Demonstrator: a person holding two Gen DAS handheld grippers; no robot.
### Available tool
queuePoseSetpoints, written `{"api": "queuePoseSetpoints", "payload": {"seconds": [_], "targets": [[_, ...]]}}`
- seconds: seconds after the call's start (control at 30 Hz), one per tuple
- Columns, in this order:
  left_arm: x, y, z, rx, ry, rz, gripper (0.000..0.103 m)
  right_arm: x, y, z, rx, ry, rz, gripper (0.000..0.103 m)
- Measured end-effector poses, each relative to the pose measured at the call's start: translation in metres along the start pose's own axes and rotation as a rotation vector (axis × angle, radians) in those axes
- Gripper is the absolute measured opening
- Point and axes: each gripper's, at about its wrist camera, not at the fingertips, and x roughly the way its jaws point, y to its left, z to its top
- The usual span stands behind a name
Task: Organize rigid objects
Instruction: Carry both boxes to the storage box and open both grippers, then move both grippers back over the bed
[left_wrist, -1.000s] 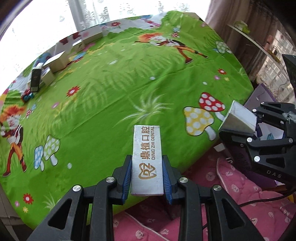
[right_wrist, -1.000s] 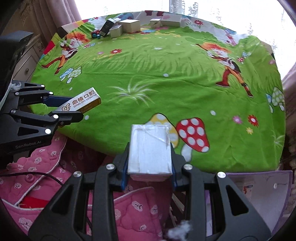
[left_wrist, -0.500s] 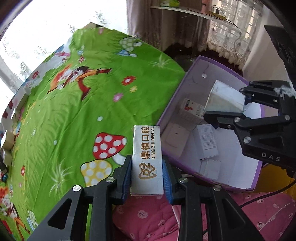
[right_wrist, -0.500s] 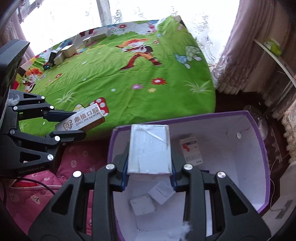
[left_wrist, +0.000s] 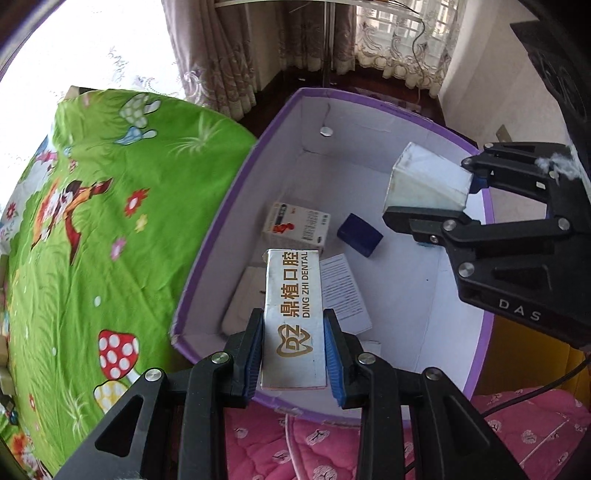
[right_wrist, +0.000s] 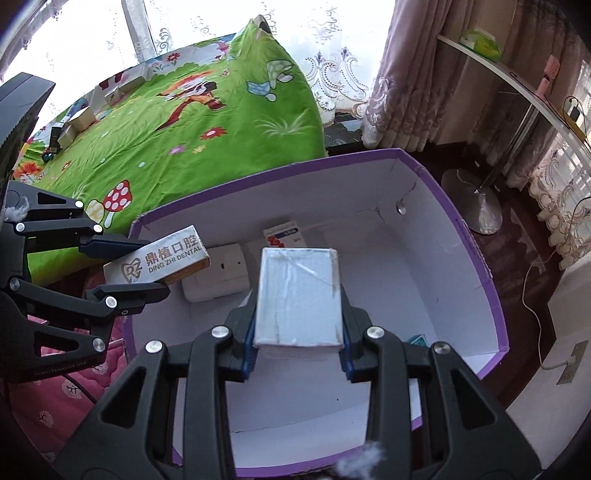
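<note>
Left hand-held gripper (left_wrist: 293, 343) clamped on the Ding Zhi Dental box (left_wrist: 293, 317), held over the near-left rim of the purple storage box (left_wrist: 207, 236). Right hand-held gripper (right_wrist: 298, 334) clenched on a plain white box (right_wrist: 298, 295), hanging above the open interior. Inside already: a red-and-white medicine carton (left_wrist: 297, 227), a dark blue box (left_wrist: 360, 234), a printed leaflet (left_wrist: 343, 291) and a flat white box (right_wrist: 216, 271). More small boxes (right_wrist: 79, 120) waiting at the far edge of the bed in the green cartoon sheet (right_wrist: 192, 122).

Risks, as a judgement: dental box released so near the rim, likely to clip the wall and tip out onto the pink quilt (left_wrist: 517, 417); both dropped from height, likely to land on the carton or leaflet and end up crooked; the two grippers close together, liable to knock if lowered at once.

Hard to tell: height of either box above the floor of the storage box; near corners hidden behind the grippers; a teal item (right_wrist: 419, 339) mostly covered; far boxes too small to identify.
</note>
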Motion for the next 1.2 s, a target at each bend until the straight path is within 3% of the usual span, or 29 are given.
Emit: {"api": "queuePoseSetpoints", "payload": {"seconds": [0.2,0.37,0.4,0.5,0.53,0.6,0.8,0.93,1.0,1.1,1.2], "targets": [[0.01,-0.016,0.003,0.03,0.018,0.001,0.032,0.003,-0.014,-0.005,0.028,0.015,-0.019,0.039],[0.014,-0.012,0.005,-0.001,0.003,-0.016,0.032,0.01,-0.016,-0.007,0.024,0.051,-0.041,0.04],[0.015,-0.01,0.007,-0.013,0.001,-0.026,0.035,0.013,-0.016,-0.006,0.022,0.063,-0.055,0.042],[0.014,-0.003,0.005,-0.038,-0.001,-0.039,0.061,0.016,-0.018,-0.004,0.031,0.073,-0.085,0.055],[0.013,-0.001,0.004,-0.044,-0.007,-0.042,0.065,0.016,-0.018,-0.003,0.033,0.072,-0.085,0.057],[0.013,0.004,0.0,-0.055,-0.011,-0.055,0.066,0.016,-0.015,-0.001,0.03,0.075,-0.096,0.067],[0.007,0.03,-0.012,-0.126,-0.021,-0.098,0.066,0.018,0.004,0.01,-0.009,0.086,-0.112,0.07],[0.0,0.059,-0.023,-0.207,-0.056,-0.108,0.066,0.022,0.026,0.016,-0.057,0.094,-0.117,0.071],[-0.006,0.083,-0.032,-0.282,-0.106,-0.154,0.066,0.024,0.039,0.02,-0.075,0.091,-0.12,0.071],[-0.019,0.132,-0.055,-0.458,-0.16,-0.13,0.066,0.032,0.073,0.032,-0.118,0.085,-0.083,0.071],[-0.049,0.18,-0.089,-0.601,-0.272,-0.176,0.066,0.035,0.122,0.054,-0.24,0.024,-0.018,0.071]]}}
